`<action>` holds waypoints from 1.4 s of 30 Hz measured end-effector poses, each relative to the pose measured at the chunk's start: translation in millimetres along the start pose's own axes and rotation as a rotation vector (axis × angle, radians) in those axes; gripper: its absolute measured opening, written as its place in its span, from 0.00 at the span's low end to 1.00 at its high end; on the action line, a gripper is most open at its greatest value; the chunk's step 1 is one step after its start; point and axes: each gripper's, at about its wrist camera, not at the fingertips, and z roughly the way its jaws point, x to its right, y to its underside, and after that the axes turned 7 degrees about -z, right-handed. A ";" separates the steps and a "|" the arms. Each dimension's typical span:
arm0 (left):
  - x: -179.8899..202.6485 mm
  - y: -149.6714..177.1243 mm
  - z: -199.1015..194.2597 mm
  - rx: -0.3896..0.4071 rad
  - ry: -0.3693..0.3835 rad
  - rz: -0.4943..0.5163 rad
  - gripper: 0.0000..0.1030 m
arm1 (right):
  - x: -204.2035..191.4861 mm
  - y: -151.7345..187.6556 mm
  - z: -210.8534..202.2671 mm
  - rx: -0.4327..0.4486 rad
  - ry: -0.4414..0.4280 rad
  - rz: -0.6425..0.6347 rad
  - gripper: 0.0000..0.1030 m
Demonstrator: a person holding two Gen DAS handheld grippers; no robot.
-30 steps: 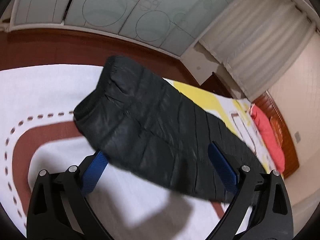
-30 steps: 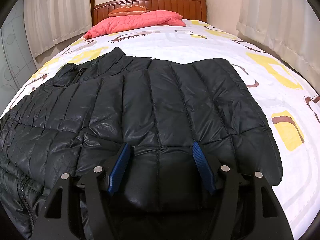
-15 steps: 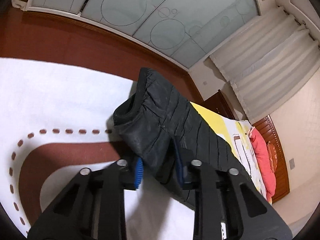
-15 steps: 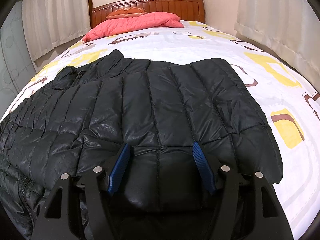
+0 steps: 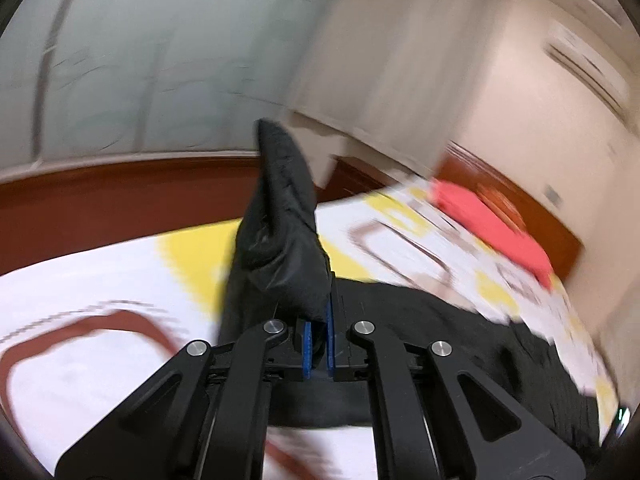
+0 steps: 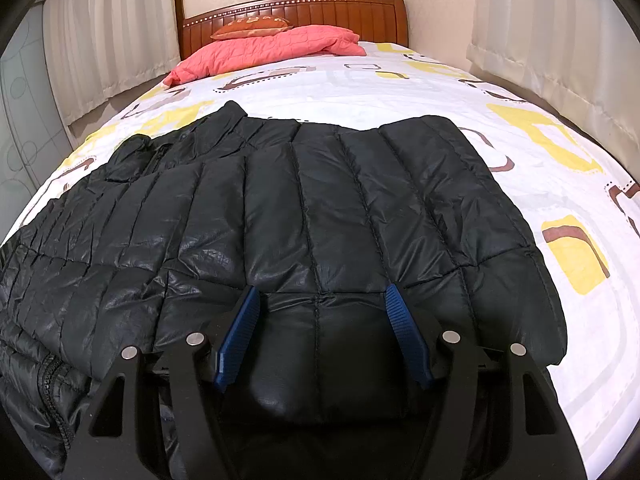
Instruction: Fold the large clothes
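A black quilted puffer jacket (image 6: pixel 304 208) lies spread on the bed (image 6: pixel 360 84), collar toward the headboard. My right gripper (image 6: pixel 320 300) is open, its blue fingers (image 6: pixel 402 328) resting on the jacket's near hem, with fabric between them. My left gripper (image 5: pixel 318 336) is shut on the jacket's sleeve (image 5: pixel 280 216), which sticks up from the blue pads, lifted above the bed. The jacket body (image 5: pixel 440 344) lies to the right in the blurred left wrist view.
A pink folded quilt (image 6: pixel 272 48) and an orange pillow (image 6: pixel 252 26) lie by the wooden headboard (image 6: pixel 296 10). Curtains (image 6: pixel 560 40) hang on both sides. A frosted glass wardrobe (image 5: pixel 140 72) and brown floor (image 5: pixel 100 208) lie beyond the bed's left edge.
My left gripper has closed on the sleeve and lifted it, swinging toward the jacket body. The right gripper has stayed on the hem.
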 end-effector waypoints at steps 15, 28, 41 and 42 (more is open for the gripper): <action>275.8 173.2 47.5 -0.275 0.241 0.502 0.04 | -0.8 -1.7 1.3 0.005 -0.019 0.021 0.64; 270.1 185.5 19.3 -0.320 0.290 0.544 0.64 | -7.3 -8.2 -3.6 -0.016 -0.021 0.023 0.72; 155.0 103.4 26.8 -0.254 0.087 0.412 0.66 | -141.2 -36.9 -28.0 -0.009 -0.281 -0.041 0.72; 147.5 99.2 30.5 -0.251 0.068 0.402 0.66 | -154.1 -36.5 -21.4 -0.026 -0.293 -0.053 0.72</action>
